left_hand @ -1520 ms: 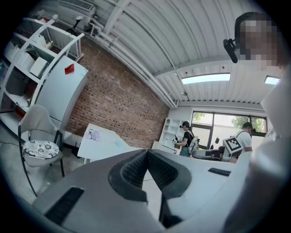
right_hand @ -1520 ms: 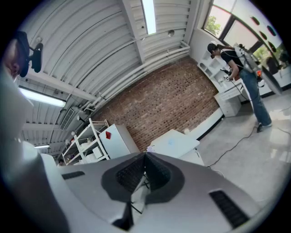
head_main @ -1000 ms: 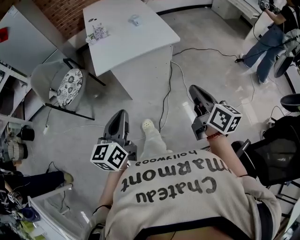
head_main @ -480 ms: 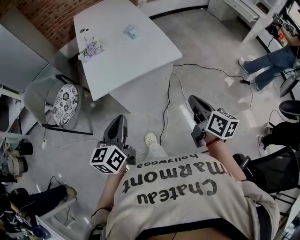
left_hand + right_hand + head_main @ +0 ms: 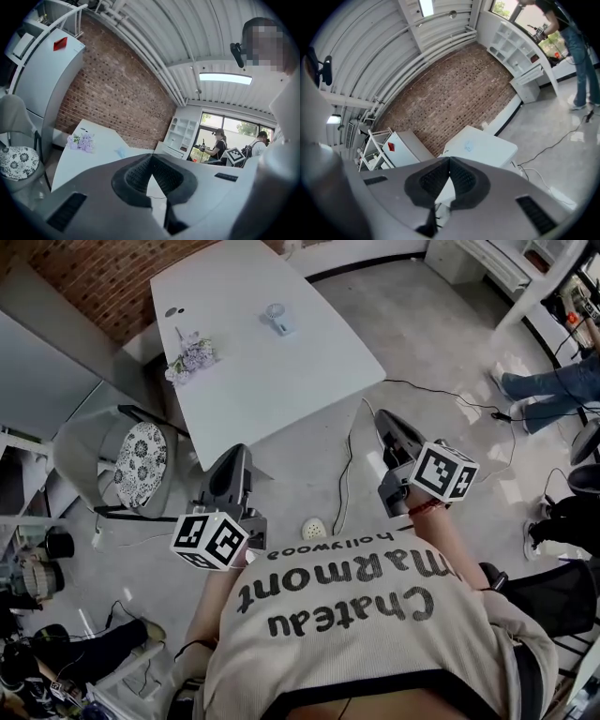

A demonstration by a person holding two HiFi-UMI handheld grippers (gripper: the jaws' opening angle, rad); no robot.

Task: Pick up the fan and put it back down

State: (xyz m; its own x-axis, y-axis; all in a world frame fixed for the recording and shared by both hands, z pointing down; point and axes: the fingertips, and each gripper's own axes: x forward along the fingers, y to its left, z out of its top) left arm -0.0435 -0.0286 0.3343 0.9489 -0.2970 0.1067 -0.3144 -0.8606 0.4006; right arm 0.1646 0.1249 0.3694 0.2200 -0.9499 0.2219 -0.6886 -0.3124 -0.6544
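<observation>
The fan (image 5: 278, 319) is a small pale blue one standing on the far part of the white table (image 5: 281, 381). It shows as a small speck in the left gripper view (image 5: 121, 152) and in the right gripper view (image 5: 468, 146). My left gripper (image 5: 234, 457) is held out over the floor just short of the table's near edge, jaws shut and empty (image 5: 151, 157). My right gripper (image 5: 384, 418) hangs beside the table's near right corner, also shut on nothing (image 5: 450, 160). Both are well short of the fan.
A bunch of lilac flowers (image 5: 192, 359) lies on the table's left side. A grey chair with a patterned cushion (image 5: 131, 451) stands left of the table. Cables (image 5: 352, 460) run across the floor. Another person's legs (image 5: 553, 381) are at the right.
The table has come nearer in the head view as the person walked toward it. Both grippers travelled forward with the person and stayed shut.
</observation>
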